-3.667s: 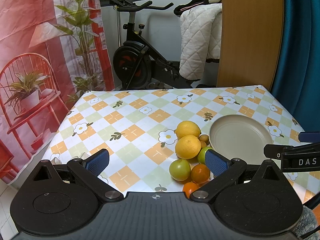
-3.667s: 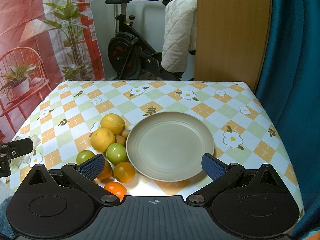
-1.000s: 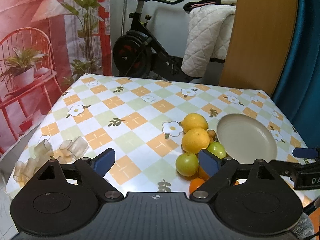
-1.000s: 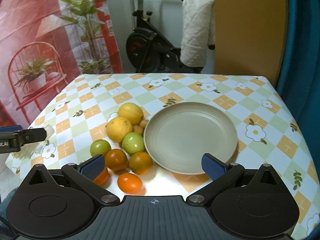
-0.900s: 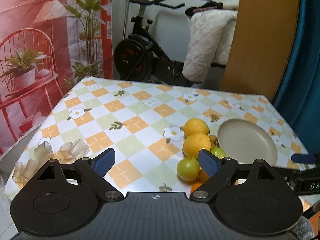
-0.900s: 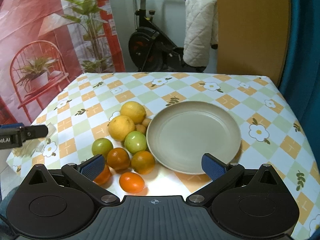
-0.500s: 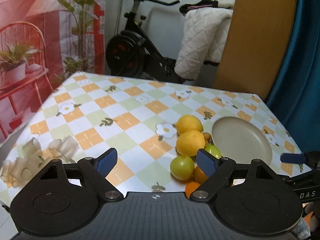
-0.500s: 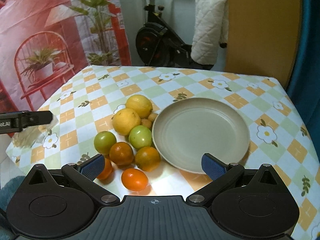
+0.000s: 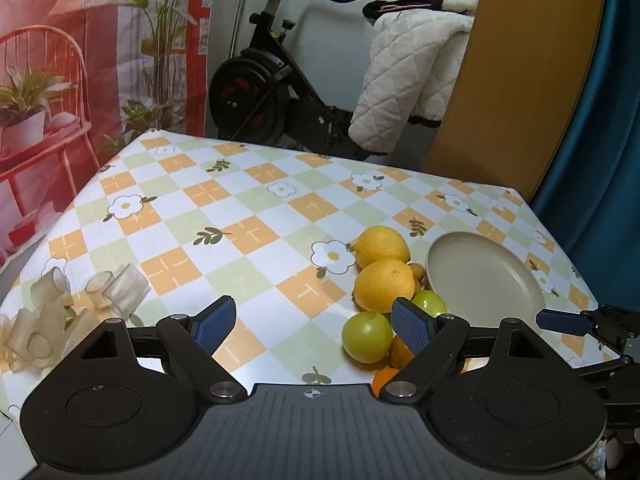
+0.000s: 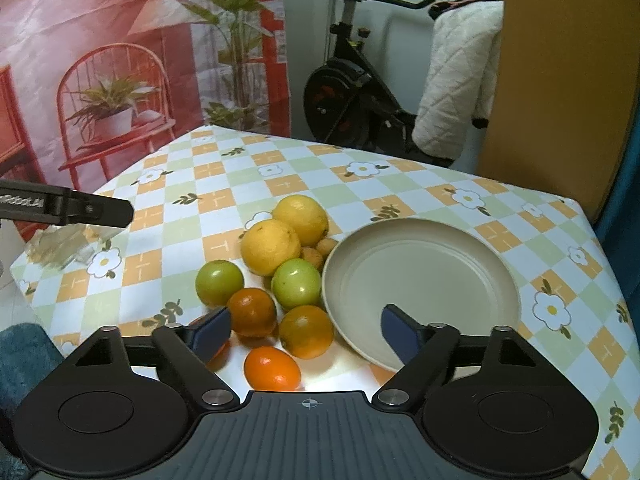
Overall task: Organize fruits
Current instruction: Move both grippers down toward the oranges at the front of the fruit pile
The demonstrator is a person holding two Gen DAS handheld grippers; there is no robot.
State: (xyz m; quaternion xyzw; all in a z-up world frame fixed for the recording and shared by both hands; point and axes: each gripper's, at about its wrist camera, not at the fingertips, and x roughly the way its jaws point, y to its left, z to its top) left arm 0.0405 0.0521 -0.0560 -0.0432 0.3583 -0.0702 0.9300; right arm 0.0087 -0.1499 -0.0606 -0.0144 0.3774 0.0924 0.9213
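Observation:
A pile of fruit lies left of an empty beige plate [image 10: 424, 276] on the checked tablecloth: two yellow citrus [image 10: 270, 246], two green fruits [image 10: 296, 284], several oranges [image 10: 306, 332] and small brown fruits [image 10: 326, 246]. My right gripper [image 10: 306, 332] is open and empty, low over the near oranges and the plate's left rim. My left gripper [image 9: 314, 320] is open and empty, above the table left of the pile; a green fruit [image 9: 366, 336], the yellow citrus [image 9: 384, 284] and the plate [image 9: 484, 280] show in the left wrist view.
Clear plastic pieces [image 9: 60, 312] lie at the table's near left corner. An exercise bike [image 10: 356, 92], a quilted white cloth [image 9: 408, 80], a wooden panel [image 10: 560, 72] and a blue curtain [image 9: 600, 120] stand beyond the table's far edge.
The right gripper has moved left and down toward the oranges, and its fingers stand closer together. The left gripper has shifted slightly.

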